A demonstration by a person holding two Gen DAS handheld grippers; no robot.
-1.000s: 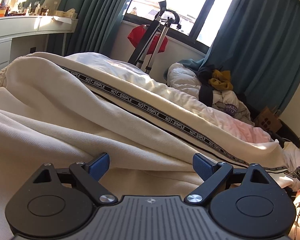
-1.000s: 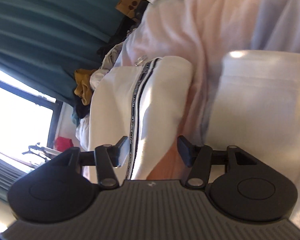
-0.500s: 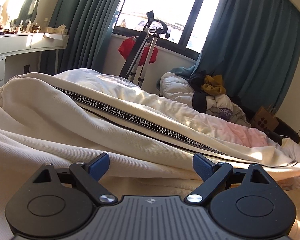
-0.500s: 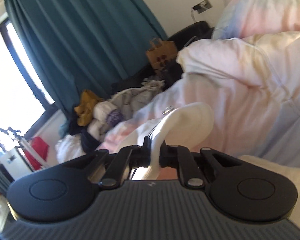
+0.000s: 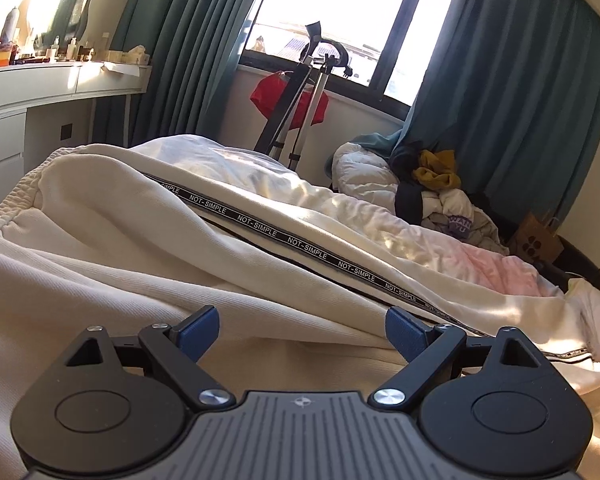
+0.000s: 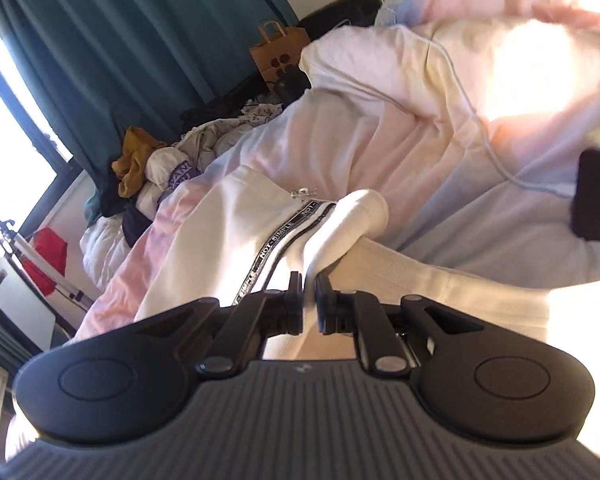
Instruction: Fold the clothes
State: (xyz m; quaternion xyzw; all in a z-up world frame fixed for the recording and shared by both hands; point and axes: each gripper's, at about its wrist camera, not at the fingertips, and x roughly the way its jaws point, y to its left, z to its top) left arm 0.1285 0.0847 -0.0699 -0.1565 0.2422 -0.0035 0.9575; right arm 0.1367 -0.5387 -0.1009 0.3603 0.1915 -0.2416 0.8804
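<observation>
Cream trousers point(image 5: 148, 240) with a black "NOT-SIMPLE" side stripe point(image 5: 308, 250) lie stretched across the bed. Their elastic waistband point(image 5: 8, 208) is at the left in the left wrist view. My left gripper point(image 5: 302, 330) hovers low over the cloth near the waist, open, its blue pads holding nothing. In the right wrist view the trouser leg end point(image 6: 340, 224) rises off the bed, and my right gripper point(image 6: 309, 304) is shut on its cream fabric beside the stripe point(image 6: 278, 246).
A pink and white duvet point(image 6: 400, 140) covers the bed. A pile of clothes point(image 5: 432, 188) lies by the teal curtain point(image 5: 520, 100), with a paper bag point(image 6: 278, 54) and a folded stand point(image 5: 300, 108) at the window. A white dresser point(image 5: 40, 96) stands left. A dark phone point(image 6: 596, 196) with cable lies on the duvet.
My right gripper closed on the trouser leg end and lifted it off the bed while turning. My left gripper stayed open and shifted slightly lower over the waist area.
</observation>
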